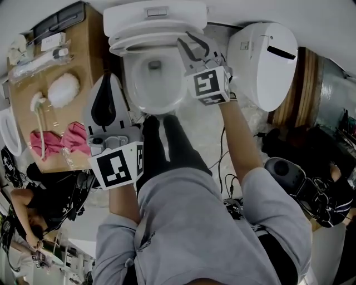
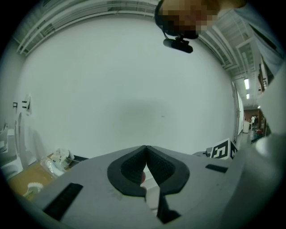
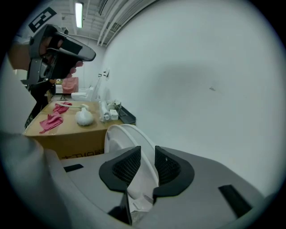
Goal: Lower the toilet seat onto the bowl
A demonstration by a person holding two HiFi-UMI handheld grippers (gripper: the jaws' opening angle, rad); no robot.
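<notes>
Toilet seat (image 3: 124, 137) stands raised above the bowl (image 1: 136, 97), its rim pinched by the right gripper (image 1: 192, 49), apparently to guide it down; left gripper (image 2: 146, 154) idles aside, jaws together, empty

A plain white wall (image 2: 134, 89) is seen behind a brown box (image 3: 67, 134); the pale floor (image 1: 203, 131) is lit by a ceiling strip light (image 3: 79, 9).

Cardboard box (image 1: 89, 50) w/ pink cloths (image 1: 55, 142), white brush (image 1: 64, 89); cables (image 1: 221, 161) on floor.
</notes>
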